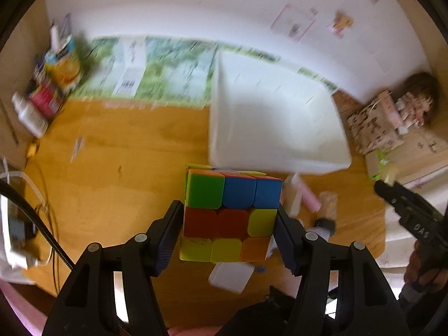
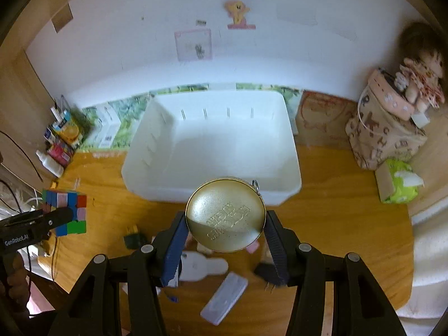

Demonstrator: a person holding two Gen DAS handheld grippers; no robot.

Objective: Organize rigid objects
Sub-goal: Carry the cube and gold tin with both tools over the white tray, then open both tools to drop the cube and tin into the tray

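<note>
Bin (image 2: 156, 151): centre of the right wrist frame, on the tabletop (image 2: 336, 224), against the wall.
Round tin (image 2: 225, 215): before the bin's near rim, between the right gripper's (image 2: 226, 249) fingers.
Cube (image 1: 231, 215): lower centre of the left wrist frame, between the left gripper's (image 1: 228, 238) fingers, before the bin's near left corner.
Cartons (image 2: 65, 137): left edge, beside the bin.
Bag (image 2: 383, 137): right of the bin, doll (image 2: 425, 75) atop.

The left wrist view is blurred by motion, so the clutter (image 1: 47, 84) at the worktop's far left cannot be identified. The embossed lettering on the gold tin (image 2: 225, 215) cannot be read. Small items (image 2: 196, 266) under it are partly hidden.
</note>
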